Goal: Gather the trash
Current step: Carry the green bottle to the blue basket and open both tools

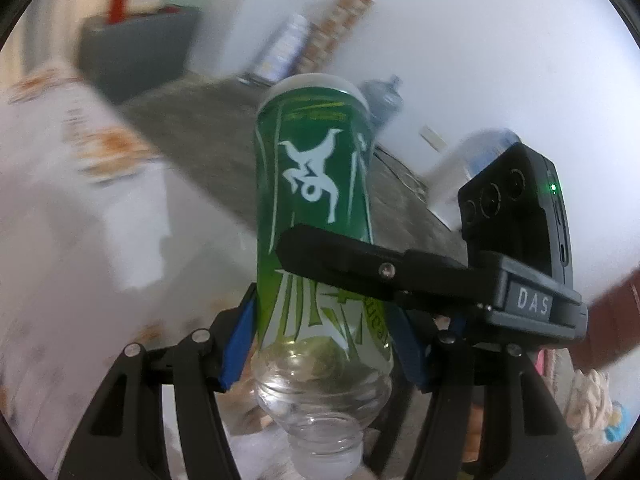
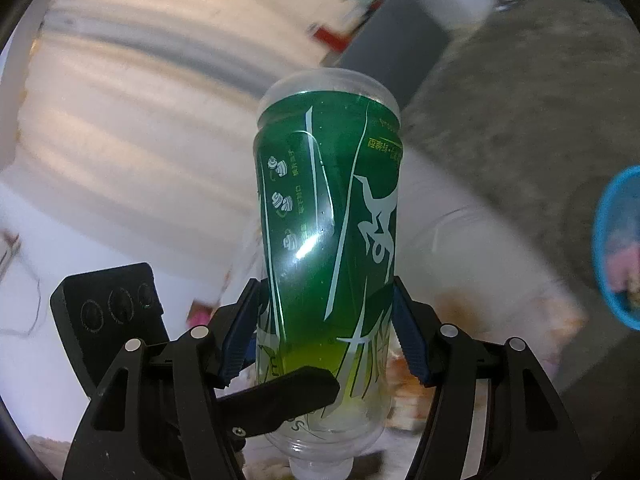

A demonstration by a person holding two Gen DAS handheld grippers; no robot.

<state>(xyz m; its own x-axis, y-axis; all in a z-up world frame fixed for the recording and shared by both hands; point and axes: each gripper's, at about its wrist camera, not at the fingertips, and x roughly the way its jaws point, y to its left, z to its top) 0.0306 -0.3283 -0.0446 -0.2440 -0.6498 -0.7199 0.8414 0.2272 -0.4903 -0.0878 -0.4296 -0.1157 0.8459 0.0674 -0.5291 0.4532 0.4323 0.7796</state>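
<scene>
Both tools pinch one green-labelled bottle (image 1: 316, 208), neck toward the cameras: left tool (image 1: 320, 344) and right tool (image 2: 324, 332) clamp it together. The basket (image 2: 620, 248) sits at three o'clock. Uneven pulls could twist the bottle free.

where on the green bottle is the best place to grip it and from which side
Grip the green bottle across its straight labelled body near the neck end, pads on opposite sides, as the left gripper and right gripper each do now. The walls there are parallel; the clear ribbed shoulder below tapers and would probably slip.
</scene>
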